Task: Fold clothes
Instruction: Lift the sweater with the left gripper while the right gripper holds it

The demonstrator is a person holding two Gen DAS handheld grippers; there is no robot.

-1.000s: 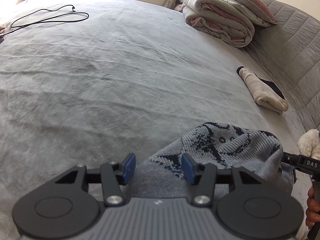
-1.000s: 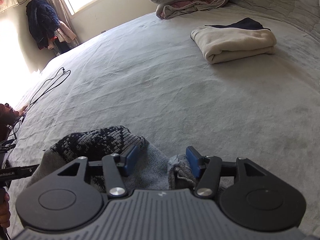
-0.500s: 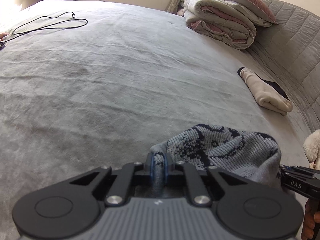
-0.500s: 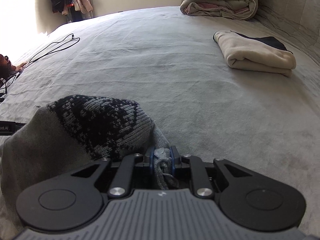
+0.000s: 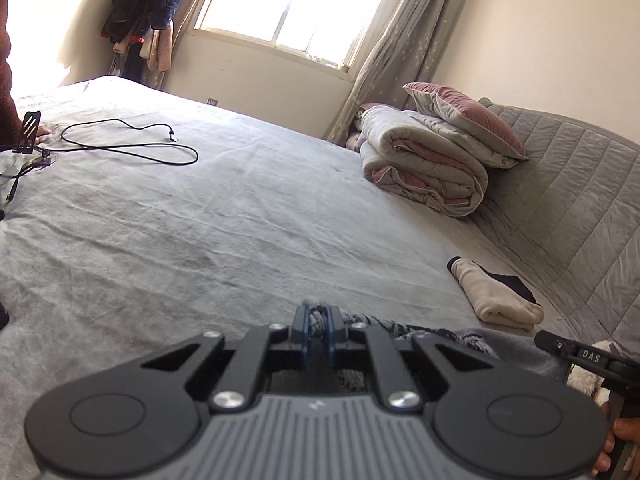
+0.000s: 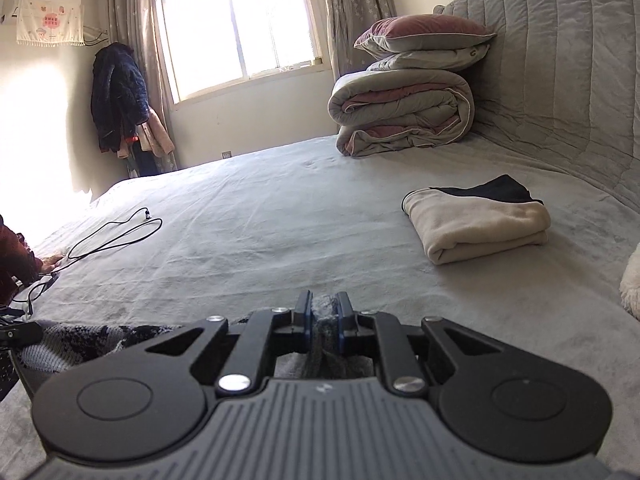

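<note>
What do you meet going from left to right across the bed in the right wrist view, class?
Black cable → right claw shut on the knit sweater → folded cream garment.

We hold two black grippers, left gripper [image 5: 317, 320] and right gripper [image 6: 323, 312]: ribbed grey bodies, silver screws, blue-edged fingers.

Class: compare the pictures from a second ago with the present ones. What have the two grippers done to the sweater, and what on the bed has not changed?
Both grippers were open over the sweater. The left gripper and right gripper then shut on its edge and lifted, tilting up so the window now shows. The folded cream garment, cable and rolled quilt lie as before.
</note>
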